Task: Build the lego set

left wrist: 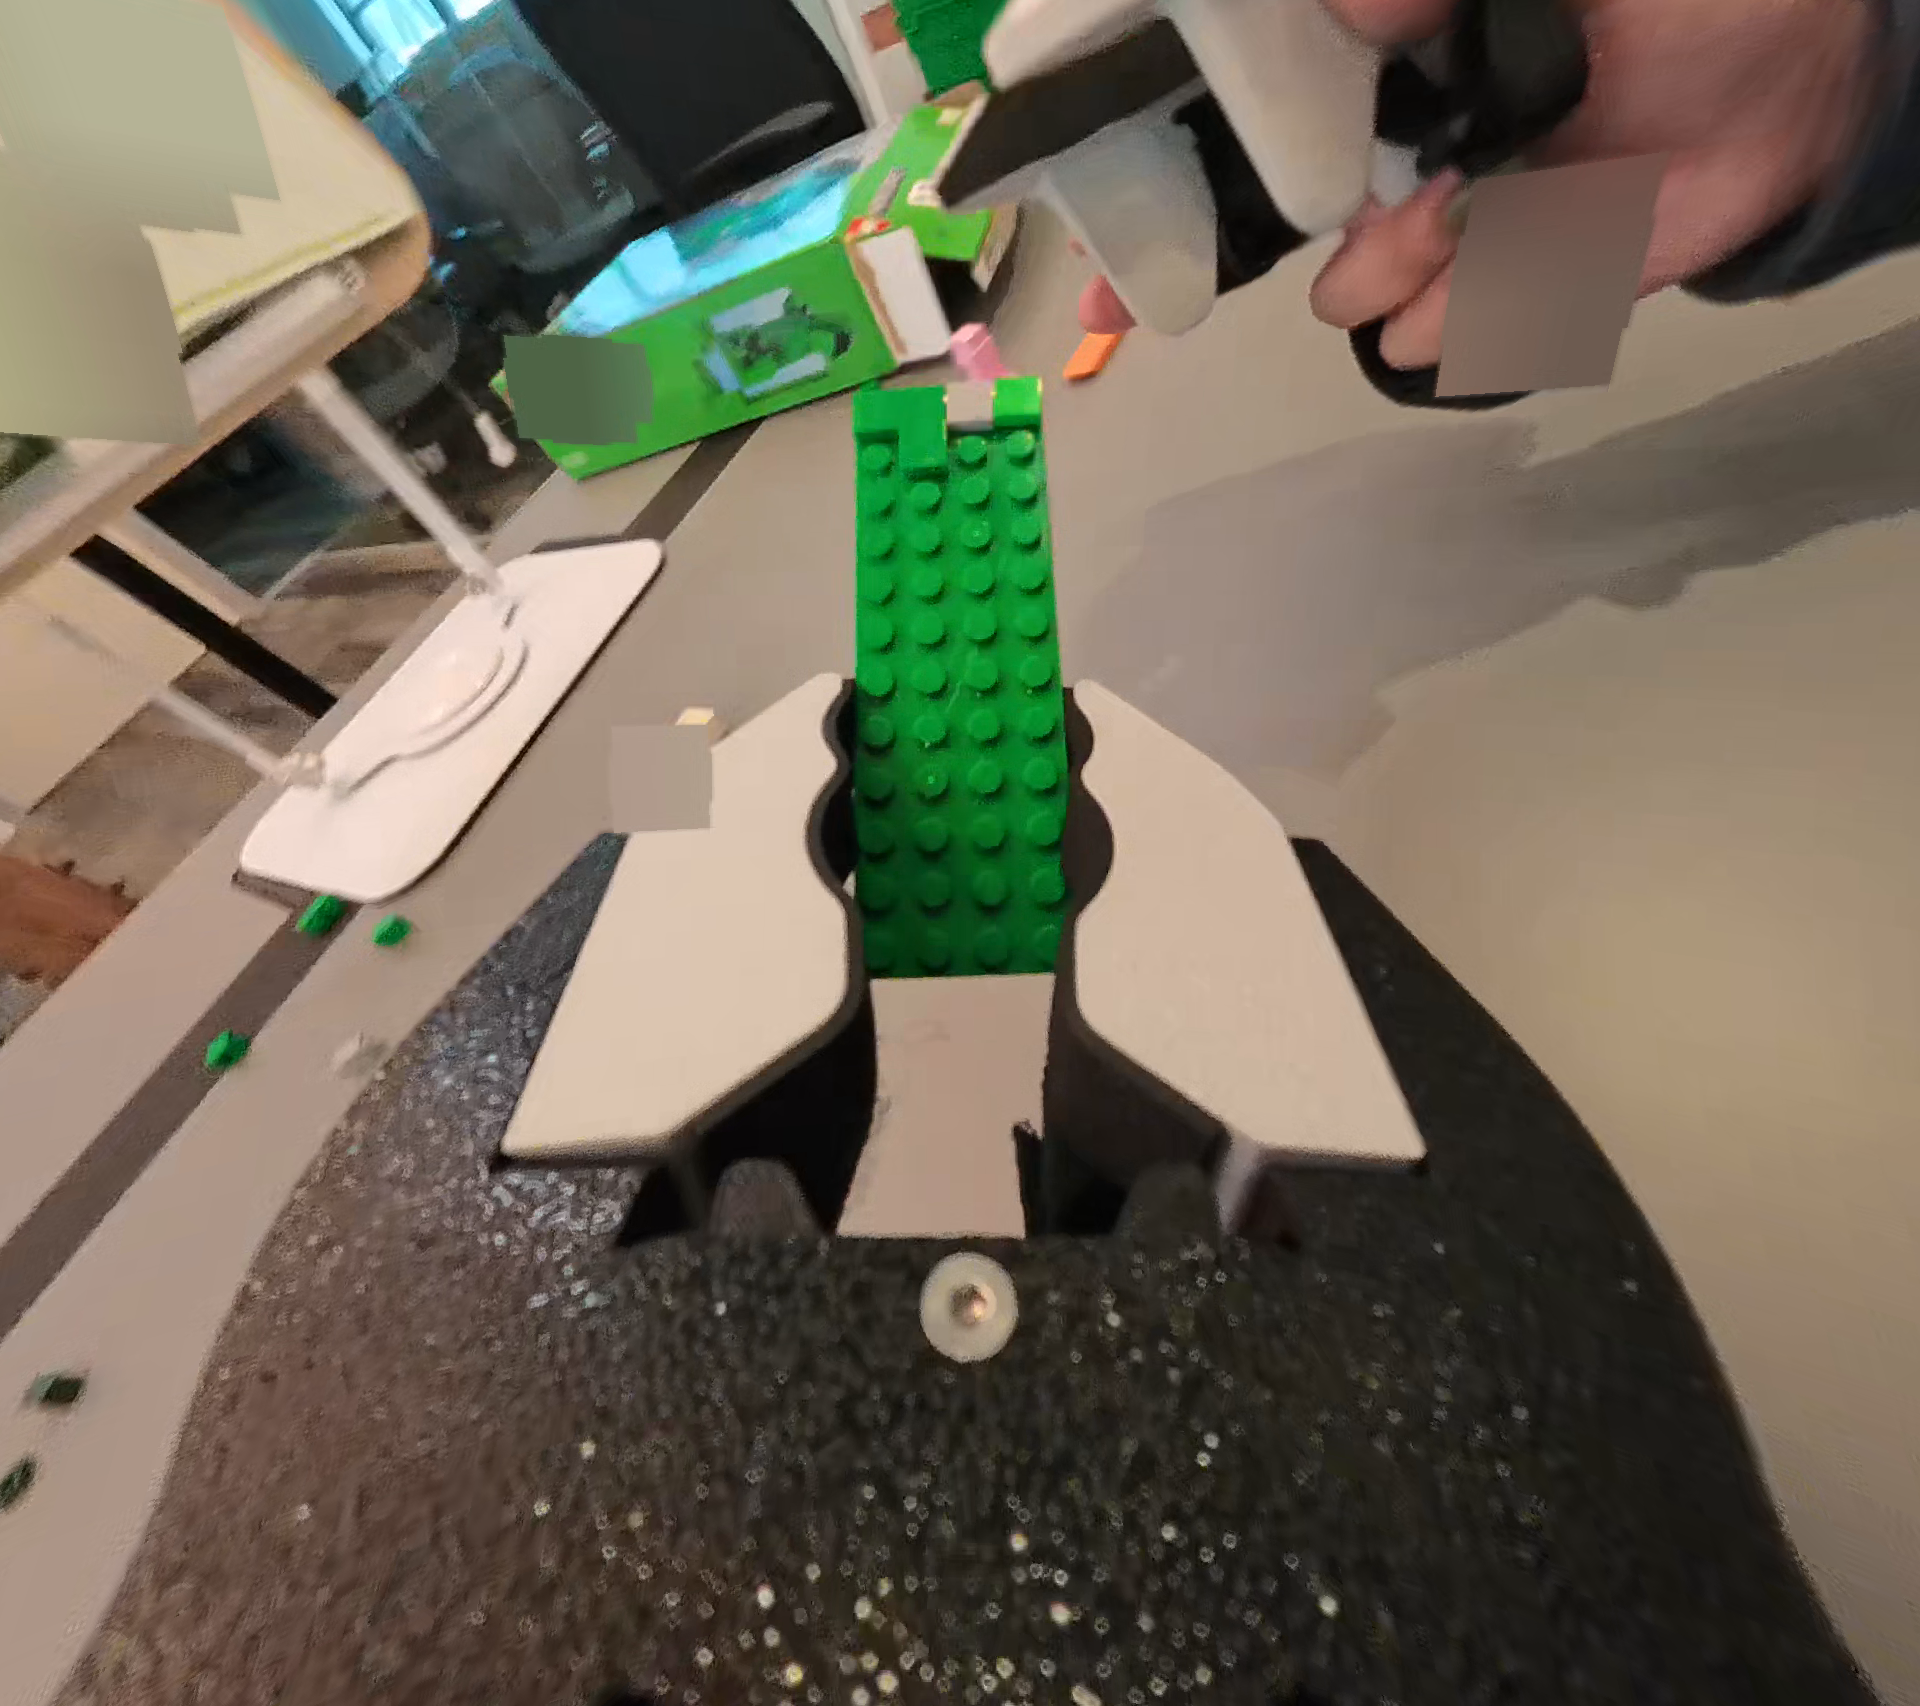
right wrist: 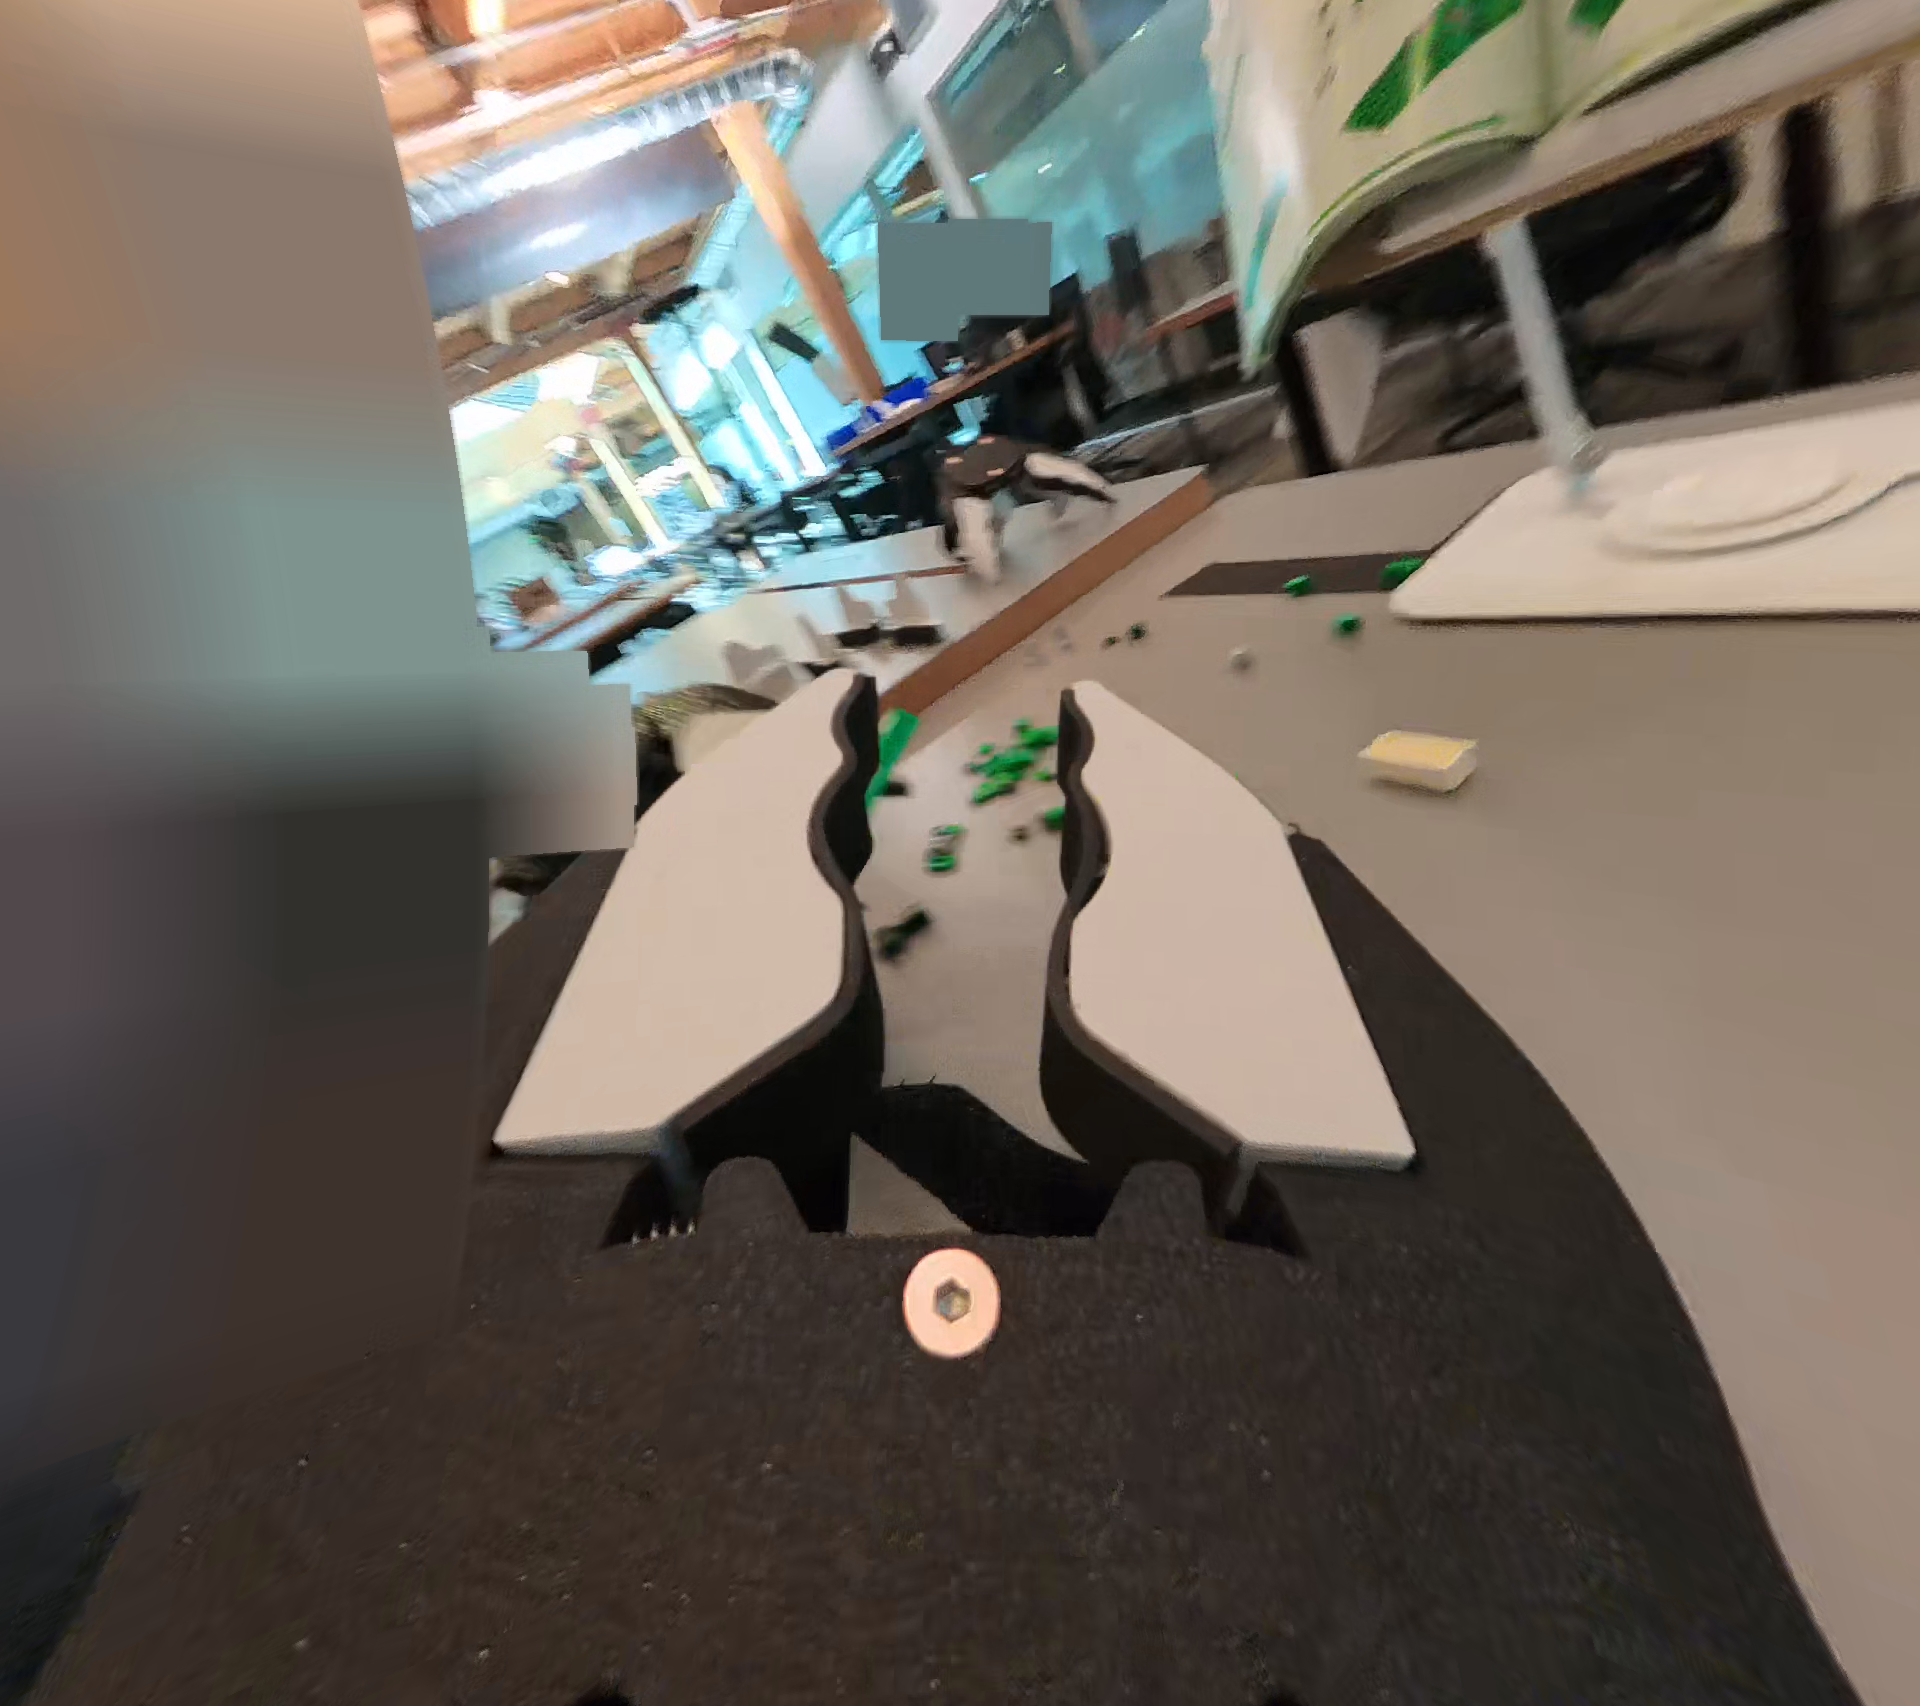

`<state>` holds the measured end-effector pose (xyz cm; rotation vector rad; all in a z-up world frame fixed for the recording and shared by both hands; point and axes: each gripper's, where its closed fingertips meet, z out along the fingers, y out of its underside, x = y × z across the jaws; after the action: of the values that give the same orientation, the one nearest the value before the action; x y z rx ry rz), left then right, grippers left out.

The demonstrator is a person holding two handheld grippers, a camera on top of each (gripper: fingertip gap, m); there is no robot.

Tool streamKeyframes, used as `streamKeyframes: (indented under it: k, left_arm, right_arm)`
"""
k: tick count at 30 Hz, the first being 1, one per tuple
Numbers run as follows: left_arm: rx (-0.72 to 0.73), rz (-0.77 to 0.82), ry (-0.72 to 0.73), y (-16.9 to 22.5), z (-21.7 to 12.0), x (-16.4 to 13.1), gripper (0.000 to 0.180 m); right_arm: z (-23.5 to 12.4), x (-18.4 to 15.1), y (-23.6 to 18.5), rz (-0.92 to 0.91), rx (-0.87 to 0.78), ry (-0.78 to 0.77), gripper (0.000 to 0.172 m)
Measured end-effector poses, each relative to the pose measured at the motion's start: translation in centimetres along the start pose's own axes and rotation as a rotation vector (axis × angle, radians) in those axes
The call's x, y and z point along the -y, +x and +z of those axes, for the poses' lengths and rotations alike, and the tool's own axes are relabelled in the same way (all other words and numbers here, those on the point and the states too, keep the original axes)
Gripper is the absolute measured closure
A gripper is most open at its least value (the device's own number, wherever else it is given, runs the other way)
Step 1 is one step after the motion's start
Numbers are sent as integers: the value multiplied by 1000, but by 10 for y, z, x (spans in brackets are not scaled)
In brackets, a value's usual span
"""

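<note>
— Two tools, then. What does the left tool [left wrist: 961, 721] have?

— A long green studded plate [left wrist: 956, 669]. It runs straight away from the tool, its long axis in line with the fingers; the near end sits between them and the far end carries a few small green and grey bricks [left wrist: 951, 409]. The pads [left wrist: 831, 783] close on its two long edges, part-way open only by the plate's own width.

— And the right tool?

— It shows twice. From the left it hangs above and to the far right of the plate, a hand [left wrist: 1621, 98] round its grip. In its own view the right tool [right wrist: 961, 721] stands part open with nothing between the pads; only the grey bench [right wrist: 1455, 929] shows through the gap.

— What is nearest to it?

— A scatter of small green bricks [right wrist: 1013, 763] on the bench beyond its tips, and a cream tile [right wrist: 1418, 761] off to the right. A white stand base [right wrist: 1662, 555] sits farther right.

— Anything hard to read?

— The plate's near end is hidden under the left tool's body, so how deep it reaches I cannot tell. The right view is smeared, and a broad blur covers its left side. A green box [left wrist: 727, 347] lies beyond the plate.
</note>
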<state>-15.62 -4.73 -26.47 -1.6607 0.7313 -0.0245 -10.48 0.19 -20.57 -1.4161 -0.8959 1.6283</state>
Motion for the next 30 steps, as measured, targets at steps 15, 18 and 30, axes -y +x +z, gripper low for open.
streamKeyframes:
  k: [15,18,30]
  left_arm:
    - [447,-201,-246,-111,-96,-96,144]
    - [412,-208,-302,-112,-107,-112,144]
    - [408,-251,-364,-111,-132,-130,144]
  right_arm:
    - [140,-26,37,-605,-173,198,150]
    - [150,-30,36,-645,-127,184,158]
    - [140,-46,41,-560,-54,23,172]
